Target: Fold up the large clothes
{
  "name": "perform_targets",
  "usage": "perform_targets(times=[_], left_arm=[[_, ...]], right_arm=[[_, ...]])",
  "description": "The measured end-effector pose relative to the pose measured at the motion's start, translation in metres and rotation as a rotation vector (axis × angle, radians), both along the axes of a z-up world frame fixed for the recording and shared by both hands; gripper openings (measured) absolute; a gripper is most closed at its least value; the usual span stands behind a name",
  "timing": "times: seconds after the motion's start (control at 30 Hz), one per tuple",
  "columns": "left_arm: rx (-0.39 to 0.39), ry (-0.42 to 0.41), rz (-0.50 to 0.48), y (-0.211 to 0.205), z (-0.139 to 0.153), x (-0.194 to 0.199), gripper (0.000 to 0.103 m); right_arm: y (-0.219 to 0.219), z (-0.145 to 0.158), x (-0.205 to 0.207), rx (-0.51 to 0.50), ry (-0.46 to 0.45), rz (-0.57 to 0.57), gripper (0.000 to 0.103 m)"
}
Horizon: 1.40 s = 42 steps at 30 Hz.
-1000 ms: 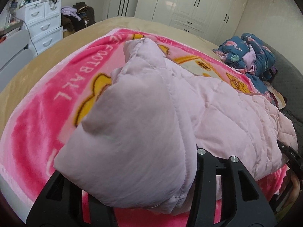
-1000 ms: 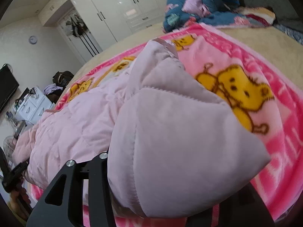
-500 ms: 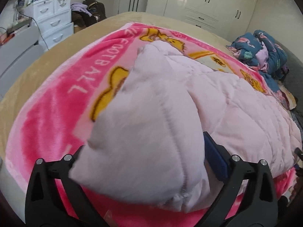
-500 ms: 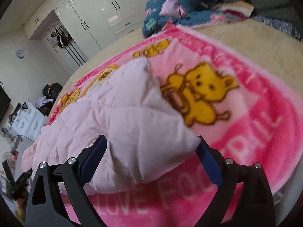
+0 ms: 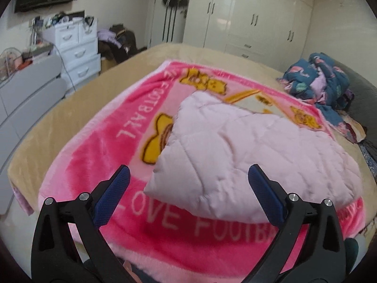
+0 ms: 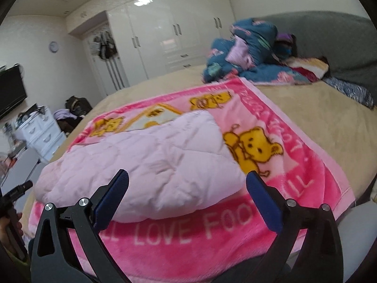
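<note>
White wardrobes (image 5: 254,21) stand behind the bed, where a pink blanket (image 5: 106,155) carries the folded pale pink quilted jacket (image 5: 247,148). Left gripper (image 5: 188,188) and right gripper (image 6: 187,188) are both released, near the jacket's near edge, grasping nothing.

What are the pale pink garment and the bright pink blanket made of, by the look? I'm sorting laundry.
The pale pink garment looks like padded, quilted woven fabric with a smooth matte face: stitched diamond lines and puffy panels show. The bright pink blanket looks like plush fleece, probably synthetic: fuzzy nap, soft sheen, printed bears and lettering.
</note>
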<state>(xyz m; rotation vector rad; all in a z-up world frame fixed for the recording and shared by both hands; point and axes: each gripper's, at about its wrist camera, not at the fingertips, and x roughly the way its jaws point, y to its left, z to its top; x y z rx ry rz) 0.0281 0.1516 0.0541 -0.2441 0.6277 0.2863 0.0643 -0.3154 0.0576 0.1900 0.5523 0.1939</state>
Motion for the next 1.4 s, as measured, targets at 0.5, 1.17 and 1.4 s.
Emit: perform_targets(times=[0.5,1.17,1.4], left_arm=[[0.045,-0.059,-0.16,-0.074,0.009,-0.055,0.094],[-0.019,-0.019,-0.236,-0.115,-0.026,-0.057,0.094],[-0.004,0.003,-0.22,-0.115,-0.03,-0.053,0.094]], right_arm=[[0.041,0.002,-0.06,-0.035,-0.017,0.142,0.099],[0.068,-0.046,-0.066,-0.068,0.096,0.229,0.099],[0.08,-0.045,-0.066,-0.097,0.087,0.249,0.099]])
